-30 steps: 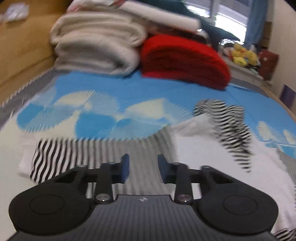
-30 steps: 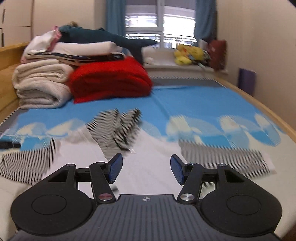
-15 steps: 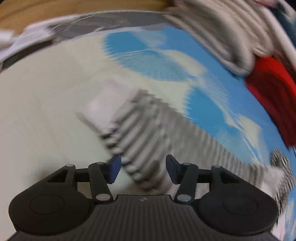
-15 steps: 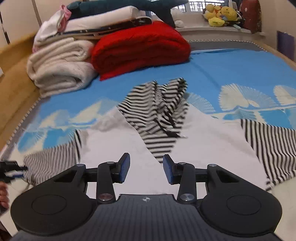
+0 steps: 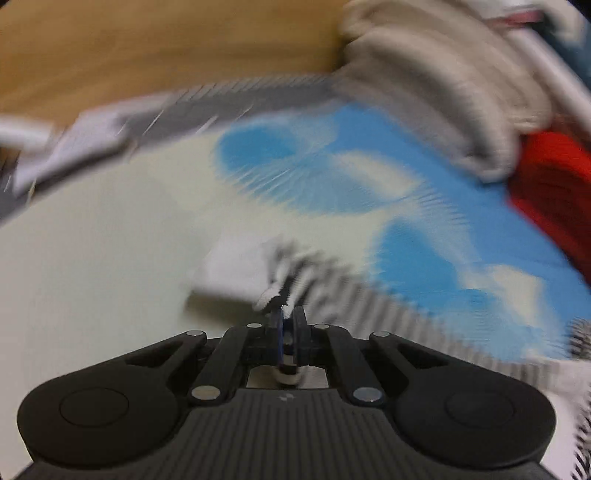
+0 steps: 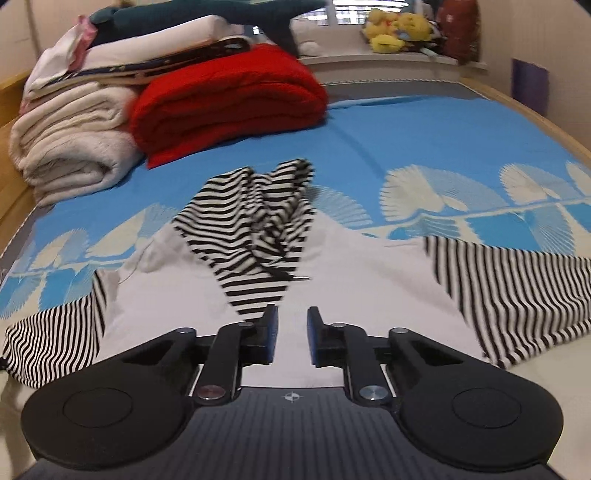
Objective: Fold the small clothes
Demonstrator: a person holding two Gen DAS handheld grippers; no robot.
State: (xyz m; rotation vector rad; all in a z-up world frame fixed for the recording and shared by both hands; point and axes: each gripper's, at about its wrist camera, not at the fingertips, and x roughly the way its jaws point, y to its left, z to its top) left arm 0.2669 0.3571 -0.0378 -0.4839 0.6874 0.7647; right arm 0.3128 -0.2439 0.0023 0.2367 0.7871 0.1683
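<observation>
Presently: left tool (image 5: 287, 318) pinching striped sleeve cuff (image 5: 275, 295) (view blurred), right tool (image 6: 292, 322) parted above white hoodie (image 6: 354, 284), bed (image 6: 424, 136).

One hoodie (image 6: 258, 236) lies on the bed (image 6: 424, 140), with two striped sleeves (image 6: 517, 295) and one striped hood. One red blanket (image 6: 225, 103) is there, and one cream blanket (image 6: 74, 147) beside it. The folded stack on the cream blanket is too jumbled to count. One teal plush (image 6: 207, 14) tops it. The yellow plush toys (image 6: 395, 33) on the sill are too small to count. Two tools: left (image 5: 287, 325), right (image 6: 291, 336).
</observation>
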